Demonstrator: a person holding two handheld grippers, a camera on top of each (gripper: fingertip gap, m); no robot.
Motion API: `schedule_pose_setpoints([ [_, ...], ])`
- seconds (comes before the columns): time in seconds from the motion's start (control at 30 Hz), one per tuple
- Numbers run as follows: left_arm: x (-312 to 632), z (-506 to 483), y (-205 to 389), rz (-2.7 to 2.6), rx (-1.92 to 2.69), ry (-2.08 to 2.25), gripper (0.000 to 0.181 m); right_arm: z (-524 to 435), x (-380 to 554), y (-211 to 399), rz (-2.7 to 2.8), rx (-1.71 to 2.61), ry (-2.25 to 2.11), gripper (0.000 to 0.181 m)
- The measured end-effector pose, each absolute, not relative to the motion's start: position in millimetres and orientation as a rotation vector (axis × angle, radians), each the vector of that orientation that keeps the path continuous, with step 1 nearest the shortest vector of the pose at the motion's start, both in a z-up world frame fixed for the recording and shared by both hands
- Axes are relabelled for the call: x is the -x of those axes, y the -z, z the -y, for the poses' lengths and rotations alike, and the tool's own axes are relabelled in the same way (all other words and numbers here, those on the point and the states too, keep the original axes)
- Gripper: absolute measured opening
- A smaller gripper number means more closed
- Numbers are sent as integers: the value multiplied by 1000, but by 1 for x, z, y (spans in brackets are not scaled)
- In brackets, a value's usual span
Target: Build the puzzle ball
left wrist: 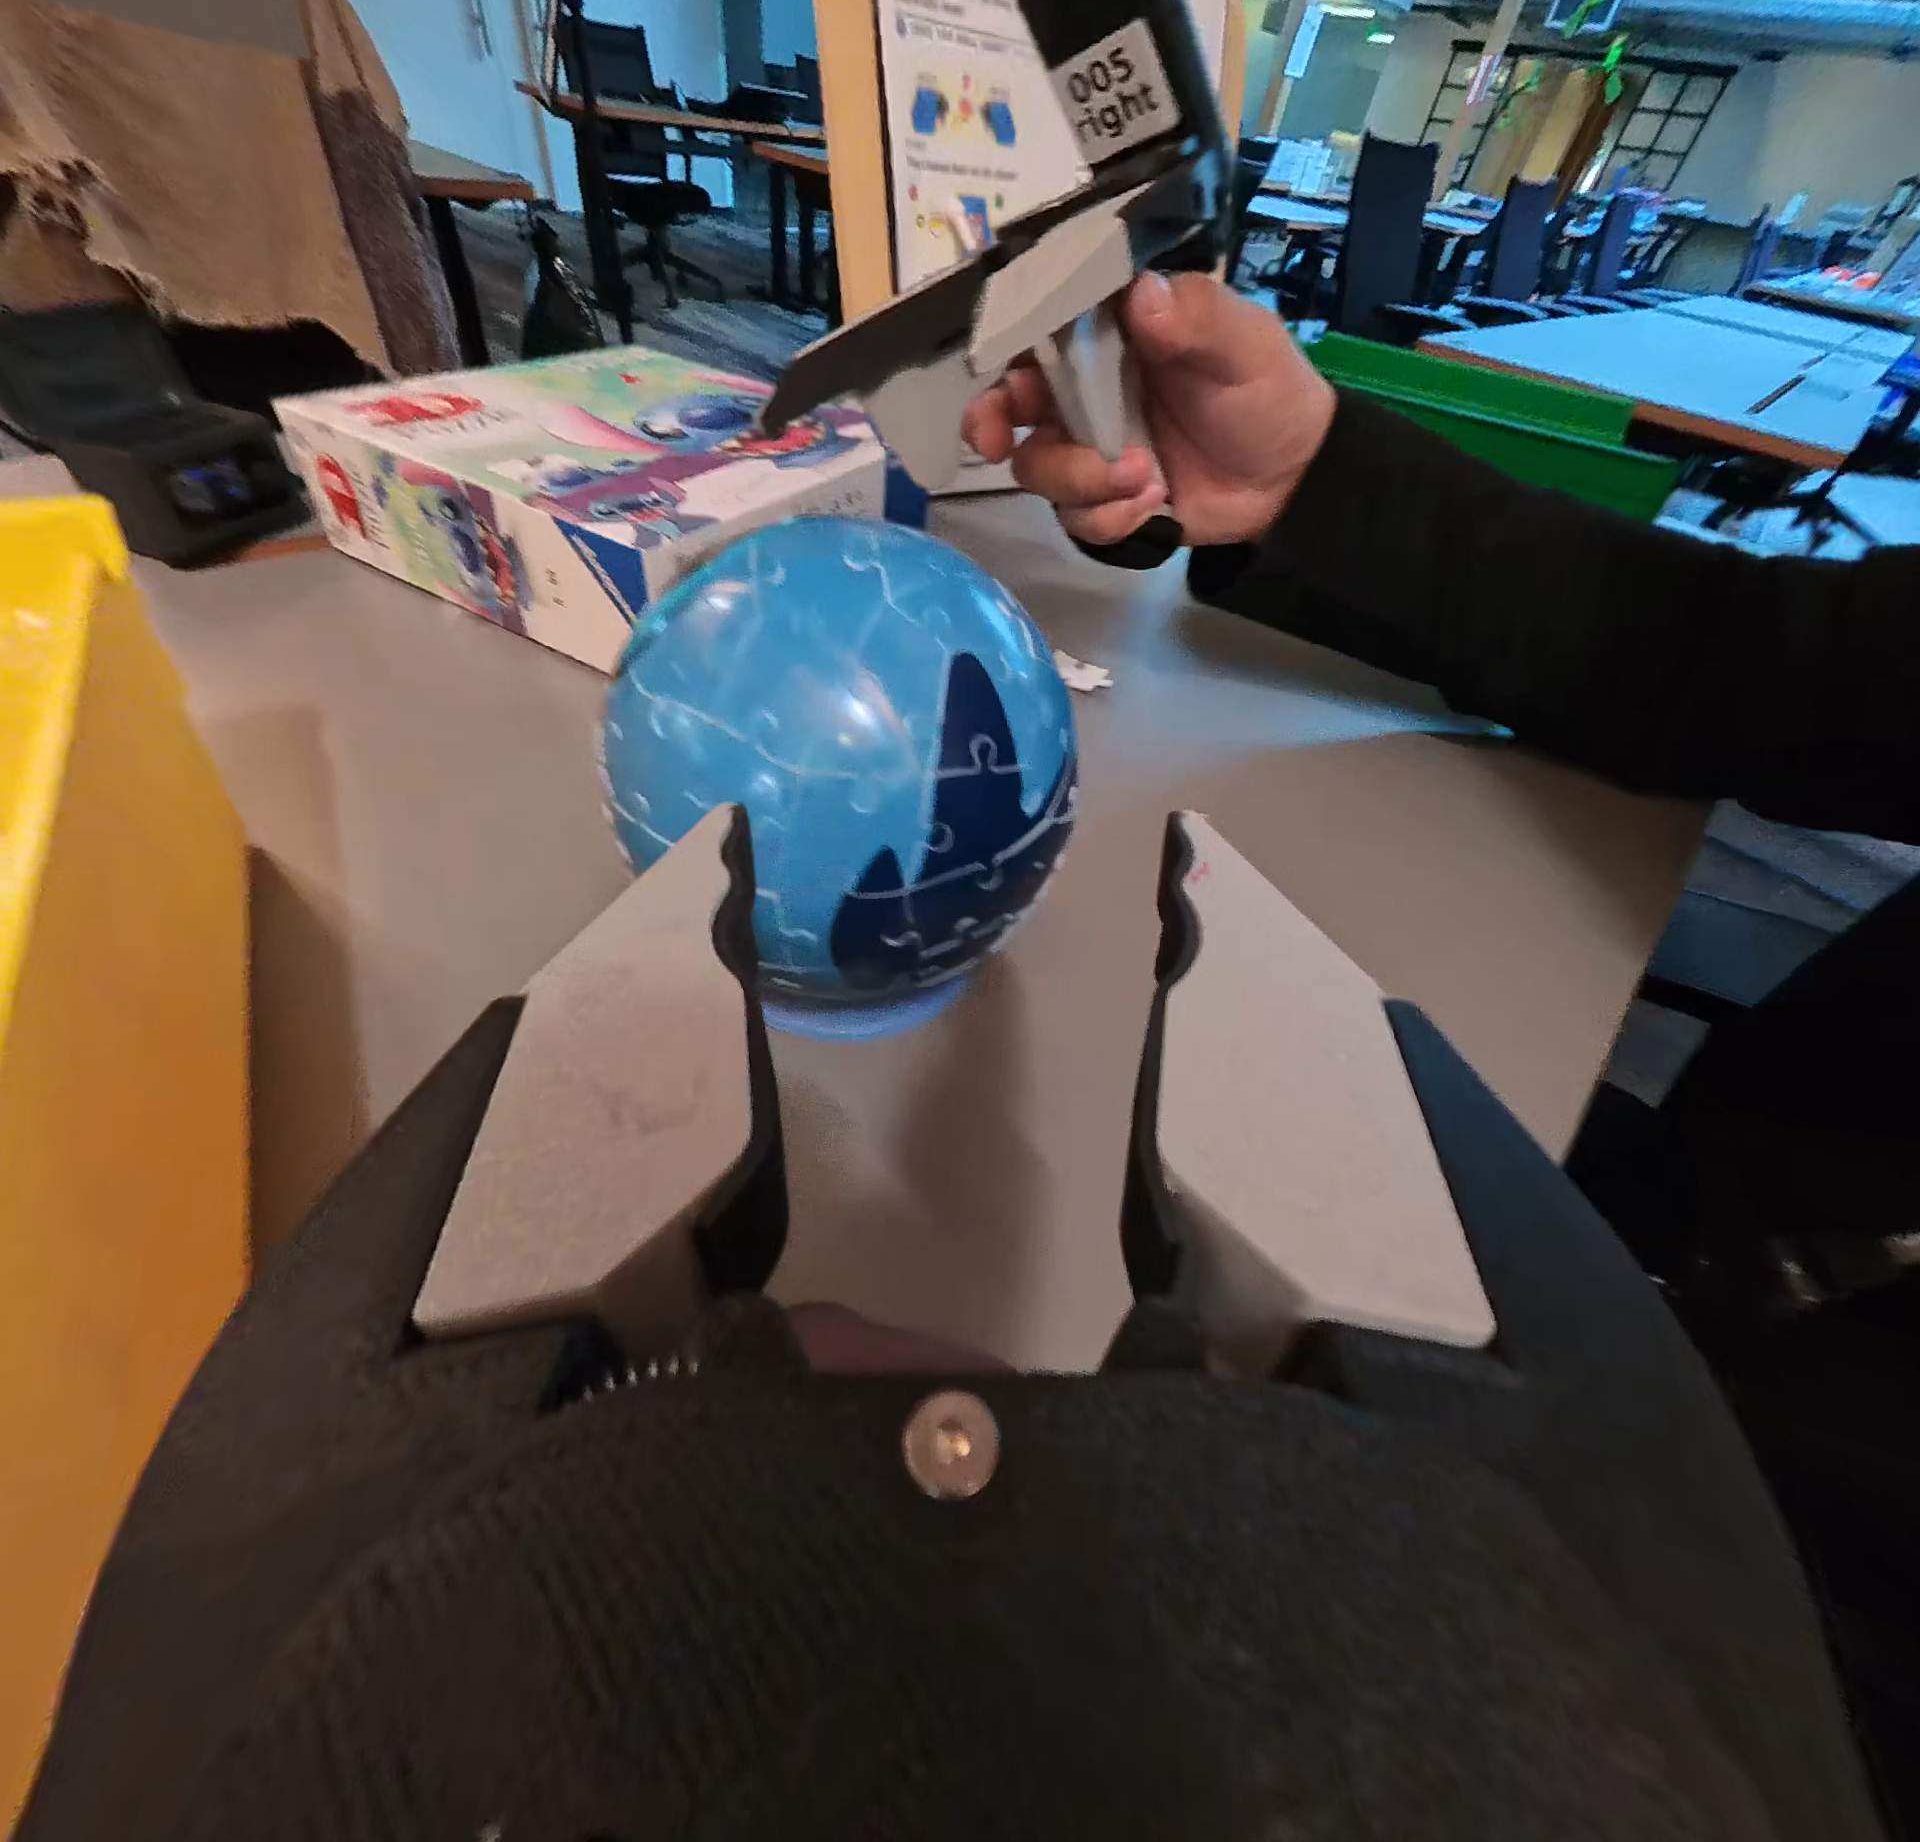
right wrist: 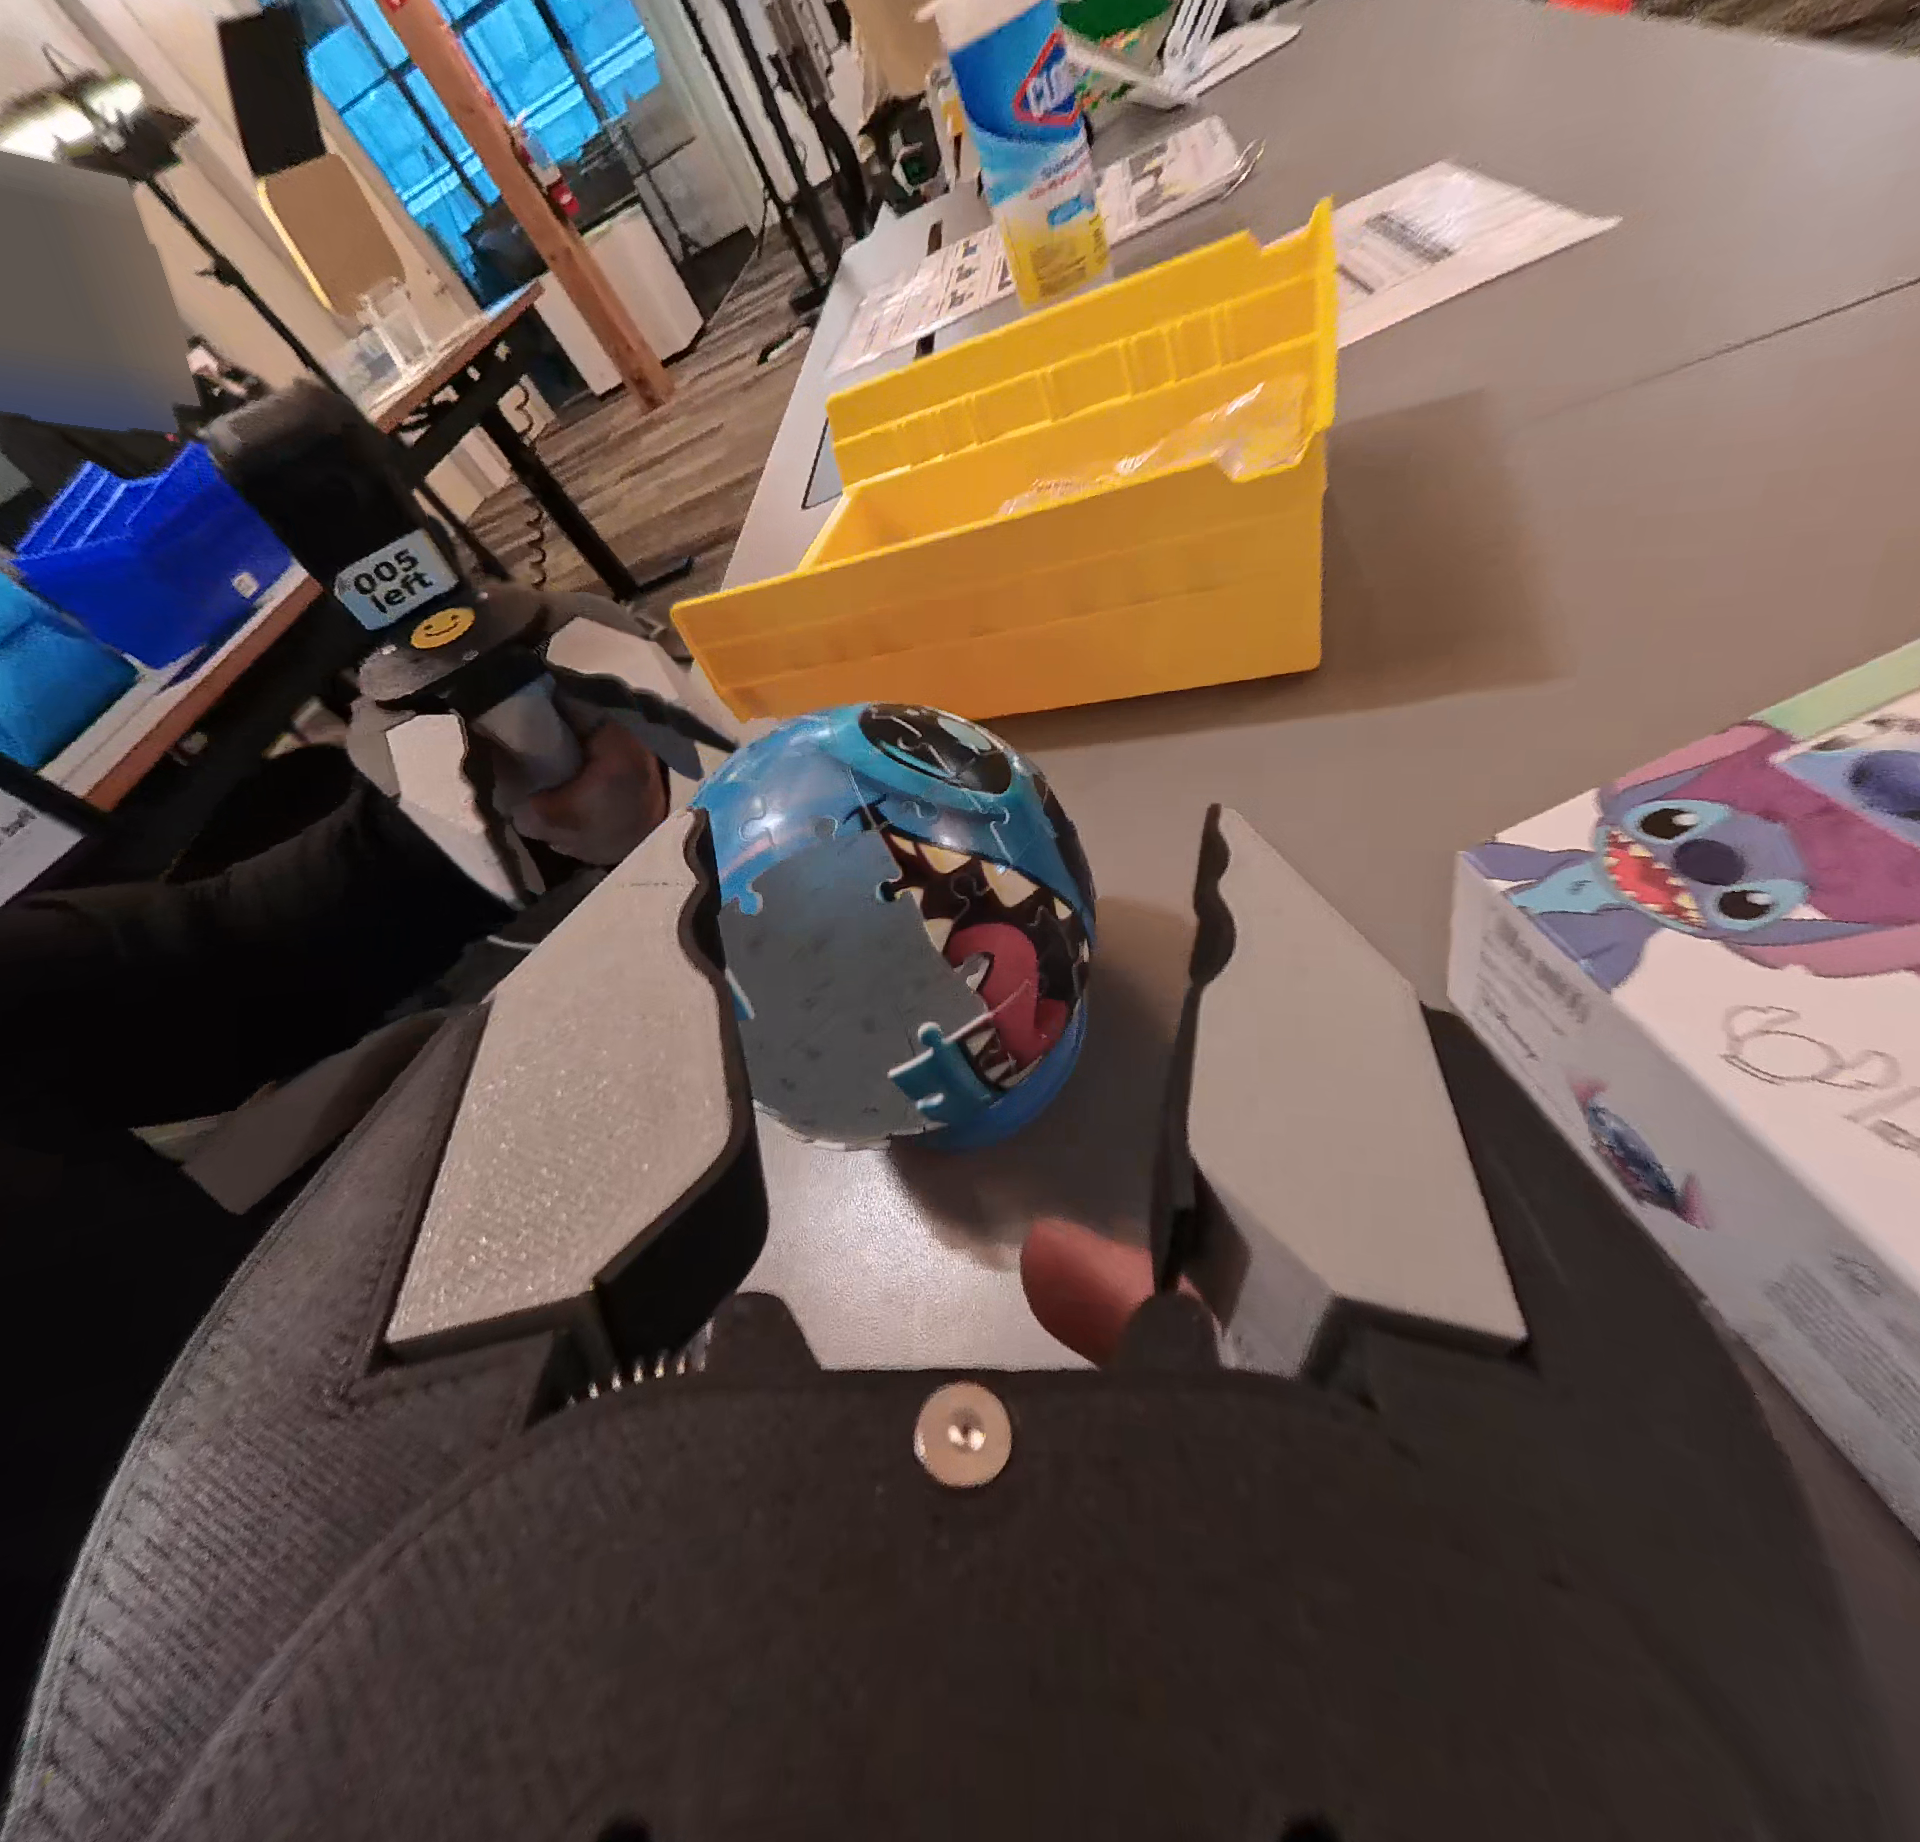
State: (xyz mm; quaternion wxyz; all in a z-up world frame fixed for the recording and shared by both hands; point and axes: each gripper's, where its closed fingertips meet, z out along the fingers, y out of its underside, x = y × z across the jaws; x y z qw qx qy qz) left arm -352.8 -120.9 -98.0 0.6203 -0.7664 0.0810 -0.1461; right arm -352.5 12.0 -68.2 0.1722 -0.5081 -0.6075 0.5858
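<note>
While the puzzle ball [left wrist: 842, 764] stands on the grey desk [left wrist: 416, 753], both hand-held grippers are near it with nothing between their fingers. The ball is a glossy plastic sphere of interlocking curved pieces; from the left wrist view it is light blue with dark navy pointed shapes, and a small pale round base shows under it. From the right wrist view the same ball [right wrist: 894, 930] shows a toothy cartoon mouth, a dark ring on top, and a matt grey patch where the coloured skin is not filled in.

The left hand-held gripper [left wrist: 956, 857] is spread wide, its flat grey fingers edged with wavy black rubber, the left finger overlapping the ball's lower side; contact cannot be told. The right hand-held gripper [right wrist: 951, 857] is equally wide, framing the ball from the opposite side. A fingertip [right wrist: 1081, 1283] shows at its base.

A printed cardboard puzzle box [left wrist: 582, 483] with a blue cartoon creature lies flat behind the ball. A yellow ribbed plastic bin [right wrist: 1039, 566] holding crinkled clear plastic sits on the desk too, and beyond it a cylindrical wipes canister [right wrist: 1029, 140] and paper sheets [right wrist: 1455, 223]. The desk is smooth and matt. Around it lies an open office with desks, black chairs and tall windows.
</note>
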Motion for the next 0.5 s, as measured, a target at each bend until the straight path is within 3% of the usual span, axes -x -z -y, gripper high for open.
schedule_pose_setpoints([
  [0.23, 355, 100, 87, -456, 1930, 371, 94, -10, 321, 86, 1721, 1459, -1515, 89],
  [0.5, 370, 83, 99, -756, 2090, 290, 100, 25, 272, 142, 1820, 1509, -1399, 88],
])
